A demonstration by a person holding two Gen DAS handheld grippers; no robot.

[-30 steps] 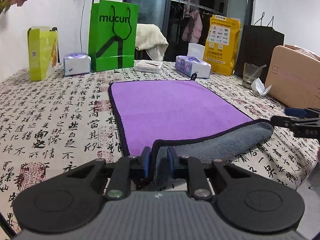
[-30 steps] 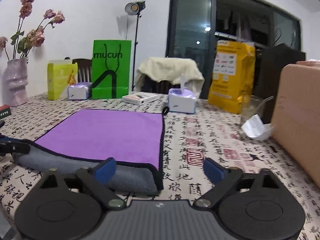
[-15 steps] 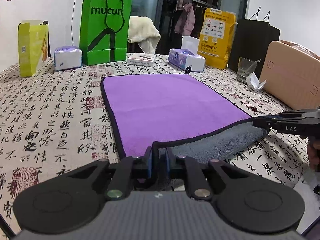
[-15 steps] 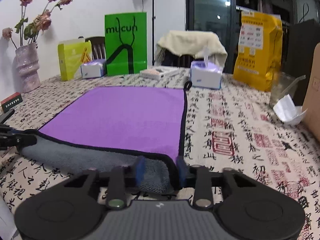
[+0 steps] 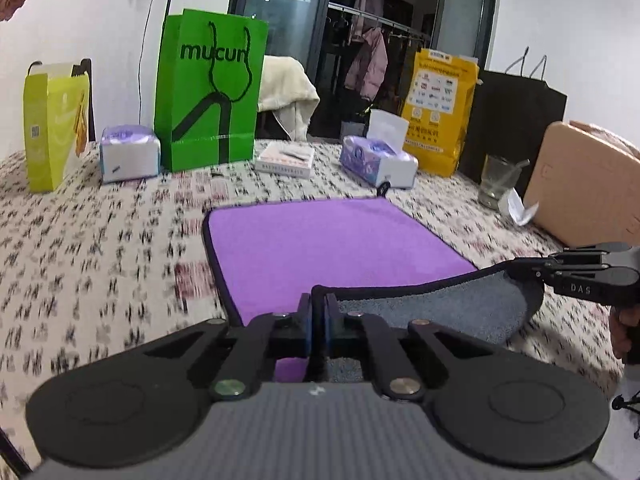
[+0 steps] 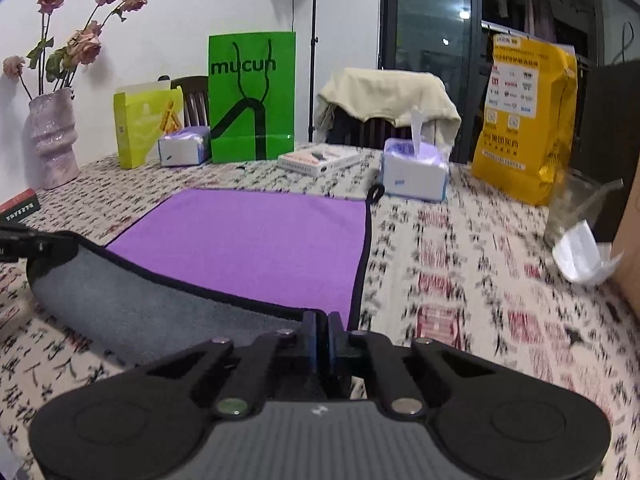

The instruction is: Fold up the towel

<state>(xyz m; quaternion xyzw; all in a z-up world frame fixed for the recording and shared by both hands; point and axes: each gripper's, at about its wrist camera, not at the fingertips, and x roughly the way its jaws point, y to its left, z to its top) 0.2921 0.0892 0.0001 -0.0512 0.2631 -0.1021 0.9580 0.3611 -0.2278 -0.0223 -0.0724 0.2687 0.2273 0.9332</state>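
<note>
A purple towel (image 5: 320, 248) with a black hem and grey underside lies on the patterned tablecloth; it also shows in the right wrist view (image 6: 256, 240). My left gripper (image 5: 317, 312) is shut on the towel's near left corner. My right gripper (image 6: 322, 334) is shut on the near right corner. The near edge is lifted off the table between them, with its grey underside (image 5: 432, 316) turned up. The right gripper shows from the side in the left wrist view (image 5: 576, 276); the left gripper's tip shows in the right wrist view (image 6: 20, 240).
At the back stand a green bag (image 5: 210, 92), a yellow-green box (image 5: 52, 128), tissue boxes (image 5: 378, 158) (image 5: 128, 156), a flat white box (image 5: 286, 160) and a yellow bag (image 5: 438, 112). A glass (image 5: 496, 180), crumpled paper (image 5: 520, 208) and a tan case (image 5: 588, 188) stand right. A vase (image 6: 54, 140) stands left.
My right gripper has shut on the near right corner. Both grippers have lifted the near edge and carried it forward over the towel, showing more of the grey underside.
</note>
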